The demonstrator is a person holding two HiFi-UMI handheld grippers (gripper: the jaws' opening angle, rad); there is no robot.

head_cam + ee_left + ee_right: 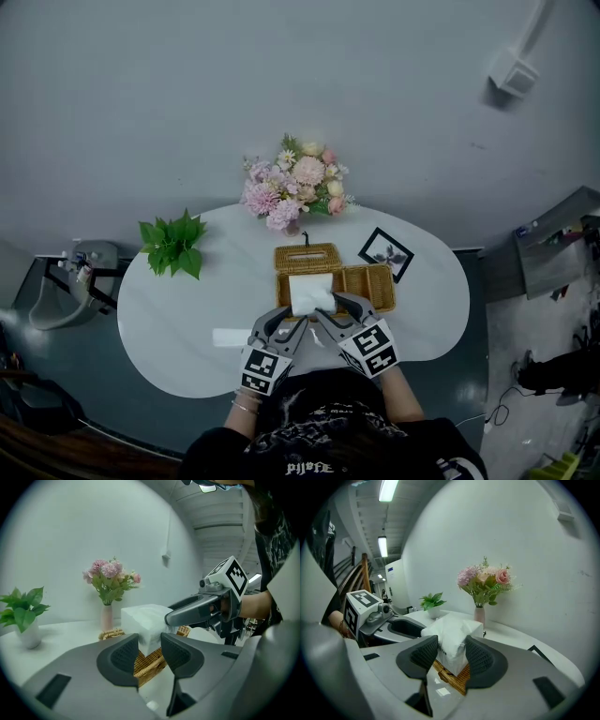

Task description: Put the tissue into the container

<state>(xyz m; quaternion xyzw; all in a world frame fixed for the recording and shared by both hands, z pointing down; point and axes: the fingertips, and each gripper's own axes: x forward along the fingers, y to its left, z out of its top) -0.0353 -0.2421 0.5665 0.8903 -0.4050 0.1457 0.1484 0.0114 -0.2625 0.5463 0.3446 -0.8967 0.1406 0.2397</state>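
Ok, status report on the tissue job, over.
Left gripper and right gripper both shut on the white plastic-wrapped tissue pack. Pack at the woven wicker container, not yet released. Nothing seen blocking it.

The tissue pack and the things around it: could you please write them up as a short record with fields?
tissue pack: white, over the left part of the basket
left gripper: shut on the pack's near left corner
right gripper: shut on the pack's near right corner
basket: wicker, on the white table, right part bare
behind basket: flowers, leafy plant, framed picture
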